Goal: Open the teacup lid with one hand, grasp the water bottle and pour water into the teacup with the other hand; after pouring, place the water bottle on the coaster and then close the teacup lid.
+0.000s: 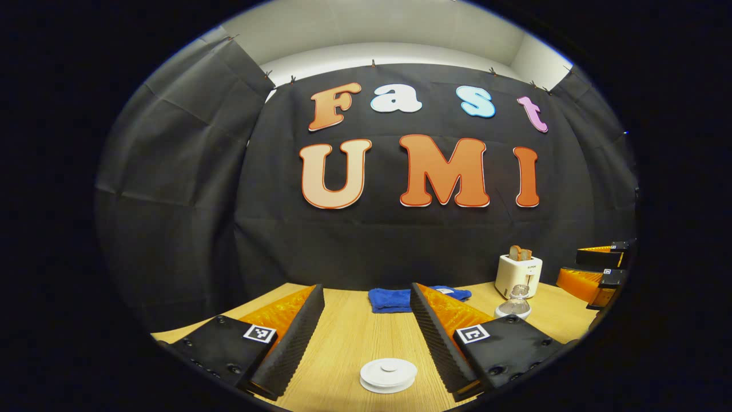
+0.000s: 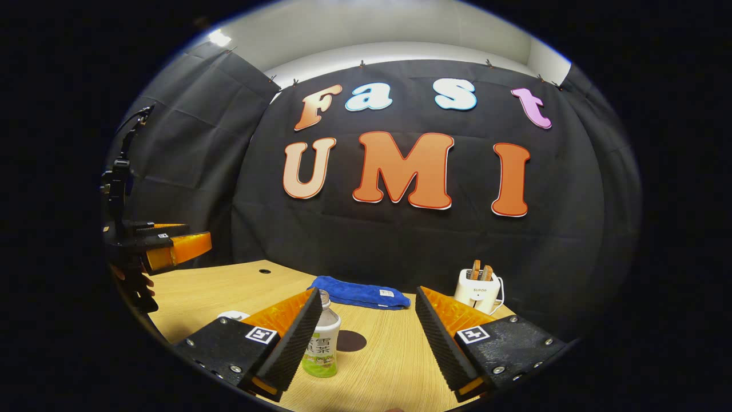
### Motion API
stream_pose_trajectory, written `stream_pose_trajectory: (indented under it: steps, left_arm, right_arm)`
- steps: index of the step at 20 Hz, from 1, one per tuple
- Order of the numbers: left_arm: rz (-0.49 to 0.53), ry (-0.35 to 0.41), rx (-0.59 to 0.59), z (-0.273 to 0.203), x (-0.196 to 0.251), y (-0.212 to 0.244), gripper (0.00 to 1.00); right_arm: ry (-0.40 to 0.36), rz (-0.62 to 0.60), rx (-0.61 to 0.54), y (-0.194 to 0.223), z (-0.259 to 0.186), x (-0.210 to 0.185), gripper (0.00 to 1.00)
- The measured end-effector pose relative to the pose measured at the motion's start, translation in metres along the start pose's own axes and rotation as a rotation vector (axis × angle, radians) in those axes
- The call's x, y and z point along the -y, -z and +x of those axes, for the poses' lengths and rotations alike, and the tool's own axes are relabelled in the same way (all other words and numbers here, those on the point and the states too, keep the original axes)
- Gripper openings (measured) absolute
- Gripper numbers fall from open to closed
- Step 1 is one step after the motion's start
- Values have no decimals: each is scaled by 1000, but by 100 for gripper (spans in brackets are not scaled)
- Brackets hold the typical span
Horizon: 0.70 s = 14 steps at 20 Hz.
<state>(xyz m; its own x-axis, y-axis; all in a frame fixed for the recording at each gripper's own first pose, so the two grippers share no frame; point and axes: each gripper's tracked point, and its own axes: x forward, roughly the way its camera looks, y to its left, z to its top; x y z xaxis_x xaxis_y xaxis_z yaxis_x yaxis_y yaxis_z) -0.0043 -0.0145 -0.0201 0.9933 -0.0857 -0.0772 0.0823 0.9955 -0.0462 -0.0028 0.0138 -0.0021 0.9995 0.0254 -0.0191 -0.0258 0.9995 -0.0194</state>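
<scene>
- Here, the left gripper (image 1: 366, 337) hangs with its tongs wide apart over the wooden table (image 1: 343, 332); the white teacup lid (image 1: 388, 375) sits on its cup between the fingers, untouched, with free room on both sides.
- The right gripper (image 2: 366, 337) also has its tongs apart, holding nothing; the water bottle (image 2: 322, 343) stands upright just beside its left finger, and the dark round coaster (image 2: 350, 341) lies just beyond the bottle.
- A blue cloth (image 2: 360, 296) lies near the back edge.
- A white toaster (image 2: 479, 290) with bread stands at the far right.
- A glass vessel (image 1: 513, 304) sits in front of the toaster in the left gripper view.
- Black cloth walls close the booth.
</scene>
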Motion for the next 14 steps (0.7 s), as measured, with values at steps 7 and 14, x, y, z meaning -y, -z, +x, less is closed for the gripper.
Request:
stream_pose_trajectory:
  steps: [7,14]
  left_arm:
    - [-29,70,-101,-5,13,32,99]
    - [76,171,-226,4,45,97,87]
  right_arm:
    - [-82,10,-69,30,0,-24,99]
    - [-152,22,-150,69,11,-46,99]
